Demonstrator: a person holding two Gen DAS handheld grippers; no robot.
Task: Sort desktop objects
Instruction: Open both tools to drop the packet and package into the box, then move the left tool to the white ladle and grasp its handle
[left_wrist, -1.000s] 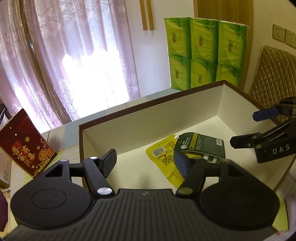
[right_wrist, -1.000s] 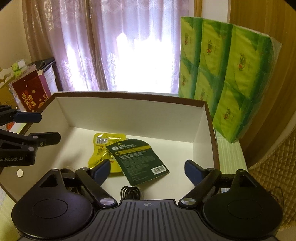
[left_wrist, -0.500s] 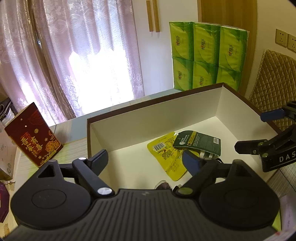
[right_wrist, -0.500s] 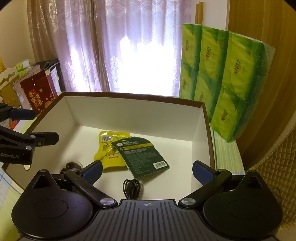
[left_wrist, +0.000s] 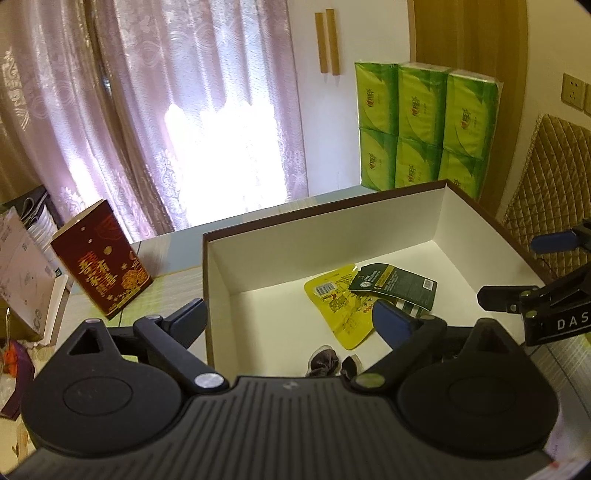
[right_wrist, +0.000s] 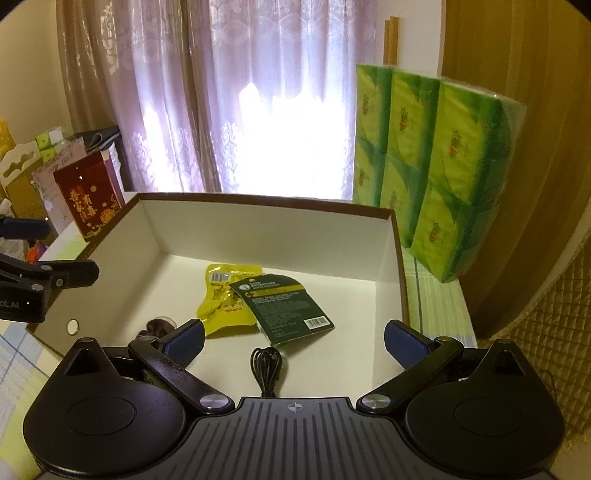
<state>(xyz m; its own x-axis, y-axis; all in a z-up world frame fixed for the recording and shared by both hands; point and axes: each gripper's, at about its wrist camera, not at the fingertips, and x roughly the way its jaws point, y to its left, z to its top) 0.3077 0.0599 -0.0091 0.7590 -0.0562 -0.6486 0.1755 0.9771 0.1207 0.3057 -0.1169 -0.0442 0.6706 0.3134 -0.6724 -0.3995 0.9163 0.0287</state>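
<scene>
a dark crumpled thing (left_wrist: 325, 363) at the box's near edge is half hidden by the left gripper (left_wrist: 291, 319) and hard to identify. the white box (right_wrist: 266, 229) holds a yellow snack packet (right_wrist: 225, 299), a dark green packet (right_wrist: 284, 306) overlapping it, and a coiled black cable (right_wrist: 266, 363). both the left and right gripper (right_wrist: 293, 338) hang spread and empty above the box.

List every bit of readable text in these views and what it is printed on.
"DAS": body of the right gripper, cut off by the frame edge.
"ot.AI": body of the left gripper, cut off.
Gold characters on the red box, print on the dark green packet, yellow packet and green tissue packs: unreadable.
</scene>
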